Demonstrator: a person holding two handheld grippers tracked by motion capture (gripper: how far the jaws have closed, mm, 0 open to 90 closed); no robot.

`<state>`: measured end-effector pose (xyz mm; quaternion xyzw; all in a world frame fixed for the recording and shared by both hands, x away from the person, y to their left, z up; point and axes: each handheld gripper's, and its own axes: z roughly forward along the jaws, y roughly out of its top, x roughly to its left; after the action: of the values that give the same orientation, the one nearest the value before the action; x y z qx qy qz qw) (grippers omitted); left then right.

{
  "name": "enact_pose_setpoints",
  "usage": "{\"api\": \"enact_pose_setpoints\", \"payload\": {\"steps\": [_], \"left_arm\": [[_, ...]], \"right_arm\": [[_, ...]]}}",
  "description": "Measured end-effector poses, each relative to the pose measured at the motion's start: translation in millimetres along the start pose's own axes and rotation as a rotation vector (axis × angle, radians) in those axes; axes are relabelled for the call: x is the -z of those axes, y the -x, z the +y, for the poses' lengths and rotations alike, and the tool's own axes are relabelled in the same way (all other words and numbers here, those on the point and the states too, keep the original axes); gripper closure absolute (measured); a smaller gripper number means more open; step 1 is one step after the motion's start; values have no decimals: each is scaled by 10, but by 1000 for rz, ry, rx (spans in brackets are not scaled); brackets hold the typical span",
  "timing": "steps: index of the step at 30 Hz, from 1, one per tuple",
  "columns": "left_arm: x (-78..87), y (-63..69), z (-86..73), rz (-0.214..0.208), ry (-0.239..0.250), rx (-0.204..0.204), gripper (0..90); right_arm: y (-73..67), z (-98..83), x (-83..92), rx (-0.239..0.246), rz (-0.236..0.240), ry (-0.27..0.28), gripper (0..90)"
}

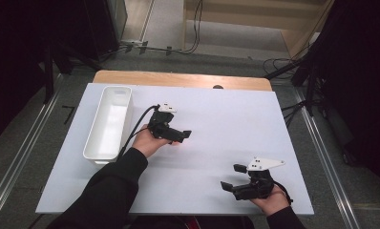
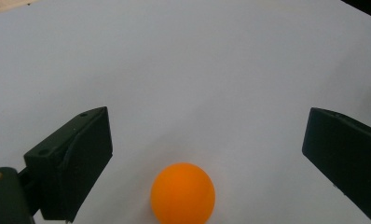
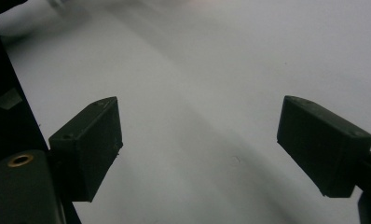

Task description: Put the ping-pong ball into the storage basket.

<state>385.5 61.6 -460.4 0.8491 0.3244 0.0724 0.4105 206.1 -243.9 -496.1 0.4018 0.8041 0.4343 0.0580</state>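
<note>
While the left gripper (image 2: 207,154) hangs low over the white table (image 1: 216,124), can see in the left gripper view an orange ball (image 2: 182,192) lying on the table between the two black jaws, near their roots and a little toward the left jaw. Jaws spread wide, touching nothing. Being round, has no long axis, so no turning of the hand needed; probably only a short push forward and then closing. Ball smooth, matt, hard-looking and light like a ping-pong ball; may roll away if one jaw touches first. Right gripper (image 1: 236,177) well apart at the near right edge, jaws also spread, holding nothing; so left hand clearly the nearer one. White plastic bin (image 1: 108,121), long and narrow, standing just beside the left hand, perhaps the place for the ball.
</note>
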Motion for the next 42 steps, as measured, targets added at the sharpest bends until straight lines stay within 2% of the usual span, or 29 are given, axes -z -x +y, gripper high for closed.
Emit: {"api": "enact_pose_setpoints", "payload": {"steps": [9, 17, 21, 25, 31, 34, 35, 41, 42], "left_arm": [[-65, 8, -78, -1, 5, 8, 17], [-119, -27, -153, -13, -16, 19, 17], [-150, -39, -201, -17, -23, 38, 17], [-172, -47, -241, -18, -47, 32, 17], [-209, -48, -277, -14, -56, 29, 16], [-229, -39, -297, -14, -67, 14, 17], [-241, -34, -309, -10, -85, 7, 16], [-261, -23, -352, -1, -78, 9, 19], [-250, -22, -371, 8, -80, 2, 58]], "right_arm": [[-4, 2, -5, 2, 0, -2, 126], [-6, 6, -18, 10, 5, -3, 126], [-9, 7, -19, 8, 8, -8, 126], [-10, 7, -23, 12, 8, -9, 126], [-15, 9, -26, 13, 8, -9, 126], [-14, 6, -25, 14, 7, -8, 126], [-12, 7, -23, 13, 8, -10, 126], [-9, 6, -21, 14, 6, -9, 127], [-10, 6, -18, 12, 8, -9, 127]]}}
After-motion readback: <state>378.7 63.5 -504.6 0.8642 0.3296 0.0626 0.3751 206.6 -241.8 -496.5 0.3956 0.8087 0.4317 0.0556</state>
